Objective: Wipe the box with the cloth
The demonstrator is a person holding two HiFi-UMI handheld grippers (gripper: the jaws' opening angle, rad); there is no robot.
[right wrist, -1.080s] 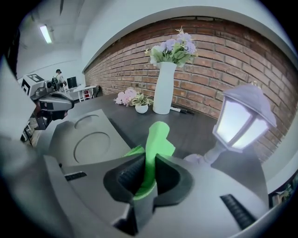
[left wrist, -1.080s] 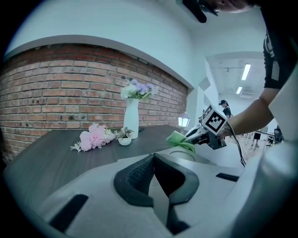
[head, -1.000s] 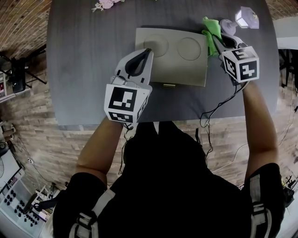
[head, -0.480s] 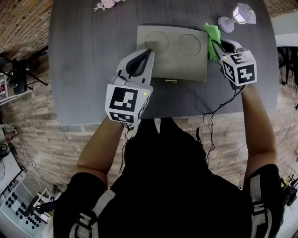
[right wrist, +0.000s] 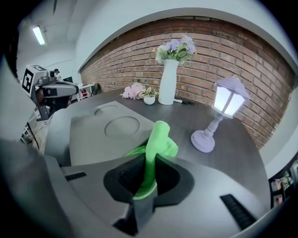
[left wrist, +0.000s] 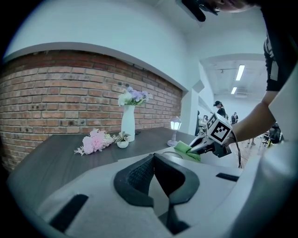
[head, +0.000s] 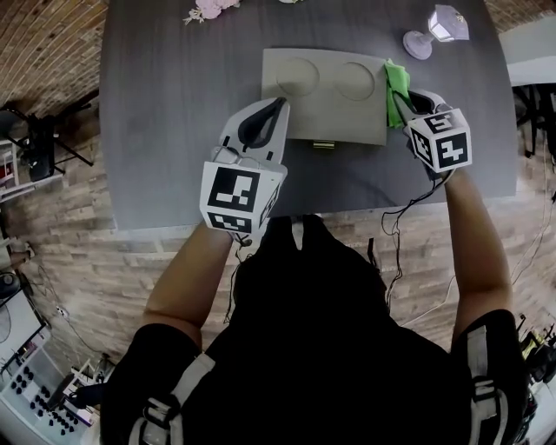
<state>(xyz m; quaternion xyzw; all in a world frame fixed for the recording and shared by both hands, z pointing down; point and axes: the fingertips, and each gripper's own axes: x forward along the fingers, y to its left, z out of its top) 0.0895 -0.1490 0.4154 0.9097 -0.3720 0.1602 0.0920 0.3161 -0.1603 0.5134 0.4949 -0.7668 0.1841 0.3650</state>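
Your right gripper (right wrist: 149, 167) is clamped on the green cloth (right wrist: 158, 139). A fold stands up between the pads, and the rest spills over the right edge of the box (head: 326, 113). Over the last second you have drawn the cloth from the far right corner toward you, and it now lies about midway along that edge. That looks like one side stroke under way, with the top and its two round recesses probably still to do.

Your left gripper (head: 280, 102) has its jaws together on nothing. Its tip has stayed on the near left part of the box, seemingly to steady it.

The lamp (head: 434, 30) stands on the table just beyond the box's far right corner, so mind it on any return stroke. The vase (right wrist: 168, 81) and pink flowers (head: 204, 7) sit at the far edge, well apart. A small latch (head: 323, 145) sticks out from the near side.
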